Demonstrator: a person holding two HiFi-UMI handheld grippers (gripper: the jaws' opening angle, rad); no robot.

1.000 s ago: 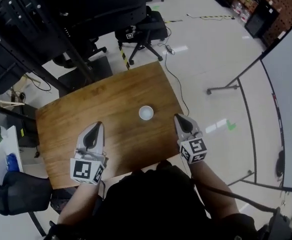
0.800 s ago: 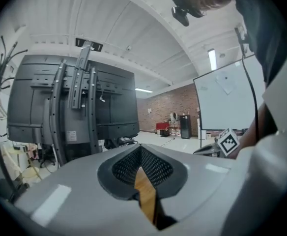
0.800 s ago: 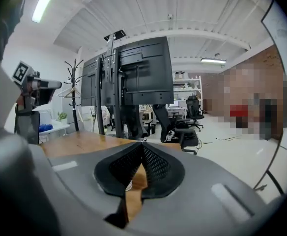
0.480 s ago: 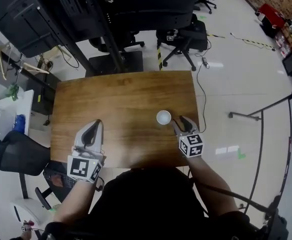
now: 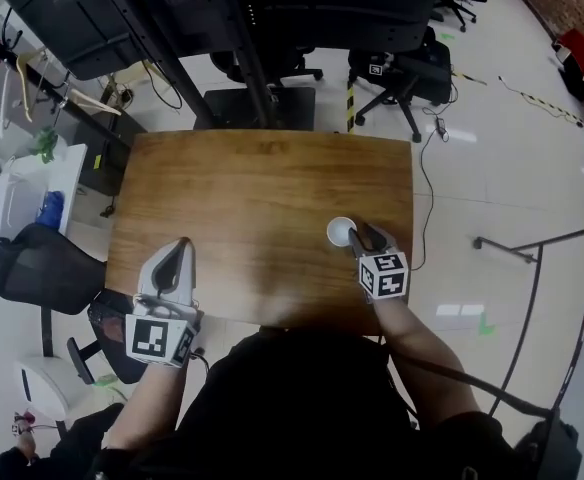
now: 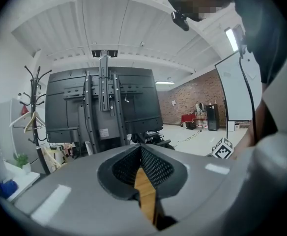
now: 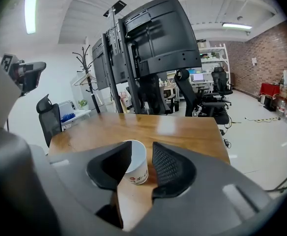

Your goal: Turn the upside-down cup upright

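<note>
A white paper cup (image 5: 340, 231) with red print (image 7: 136, 164) stands on the wooden table (image 5: 262, 198) near its right edge. My right gripper (image 5: 365, 238) reaches it from the near side. The cup sits between its jaws, close to the left finger, with a gap to the right finger (image 7: 170, 168). The jaws are closing, and the pads do not press on the cup. Over the table's near left part my left gripper (image 5: 175, 258) hovers, its fingertips together on nothing, and in the left gripper view (image 6: 141, 154) only a sliver of table shows between them.
Black monitor stands and office chairs (image 5: 402, 63) crowd the table's far side. A black chair (image 5: 27, 268) and a white cabinet (image 5: 22, 193) stand to the left. A coat rack (image 7: 87, 77) rises behind the table. The right edge of the table lies just beyond the cup.
My right gripper has dropped and moved in from beside the cup, opened its jaws, and now straddles the cup. The left gripper has shifted a little over the near left part of the table.
</note>
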